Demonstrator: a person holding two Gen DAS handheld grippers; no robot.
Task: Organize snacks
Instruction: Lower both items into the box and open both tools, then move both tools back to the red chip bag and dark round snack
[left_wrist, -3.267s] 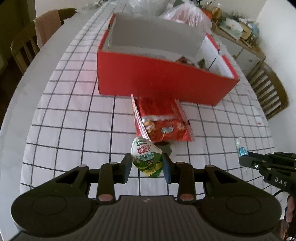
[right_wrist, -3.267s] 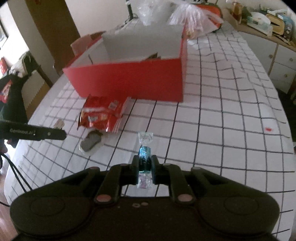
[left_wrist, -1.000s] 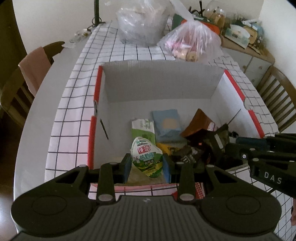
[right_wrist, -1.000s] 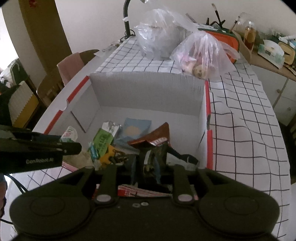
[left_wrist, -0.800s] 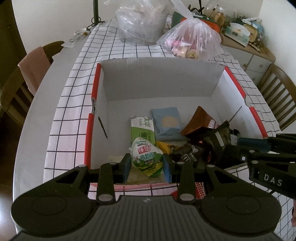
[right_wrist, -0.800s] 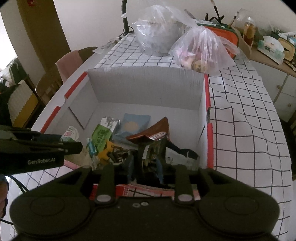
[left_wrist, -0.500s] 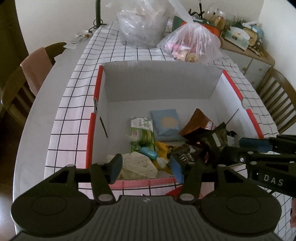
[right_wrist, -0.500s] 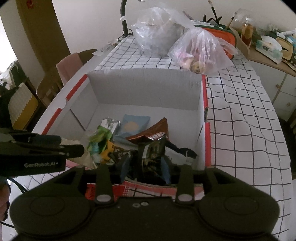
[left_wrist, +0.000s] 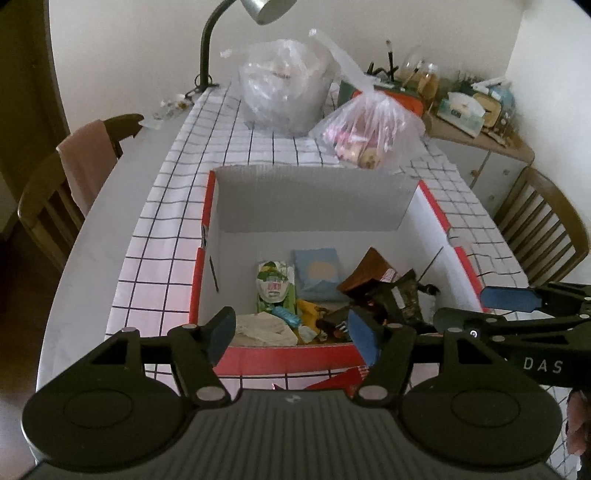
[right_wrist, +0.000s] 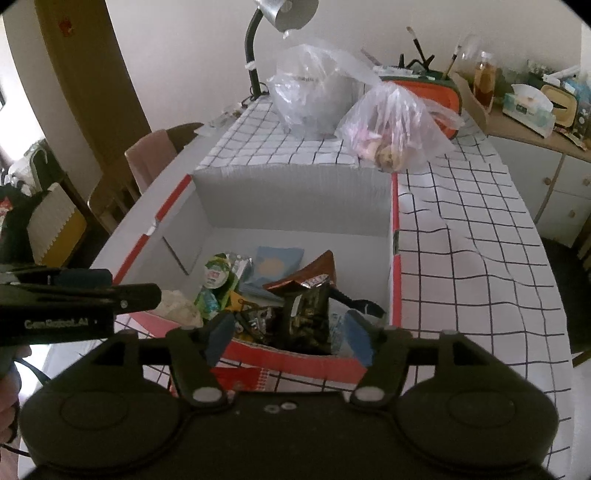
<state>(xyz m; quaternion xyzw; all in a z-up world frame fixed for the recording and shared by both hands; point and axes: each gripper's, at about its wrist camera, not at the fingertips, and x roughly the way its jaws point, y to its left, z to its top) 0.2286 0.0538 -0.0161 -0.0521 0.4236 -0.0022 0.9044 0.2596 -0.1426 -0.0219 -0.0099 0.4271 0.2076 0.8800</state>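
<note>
Both grippers have let go since a moment back: the green-and-white pouch the left one was pinching now lies in the red box (left_wrist: 288, 356), and the right one's small blue candy has dropped too, though I can't pick it out for sure in the pile.

Using that box as the landmark, biggest first. It sits on the checked tabletop (left_wrist: 155, 236), open-topped, snacks heaped toward its near wall. Behind its far wall stand two plastic bags (left_wrist: 369, 125) and a lamp (left_wrist: 207, 48). Just outside the near wall a red snack packet (right_wrist: 240, 380) pokes out, probably the next job. Inside, the green pouch (left_wrist: 275, 286) lies left of centre, beside a blue packet (left_wrist: 317, 273).

Left gripper (left_wrist: 291, 336) and right gripper (right_wrist: 288, 332) both hover over the near wall, fingers spread wide and empty, the snacks below and ahead of them.

Everything looks light, crinkly and soft, so I'd pinch the red packet by a sealed edge, gently.
</note>
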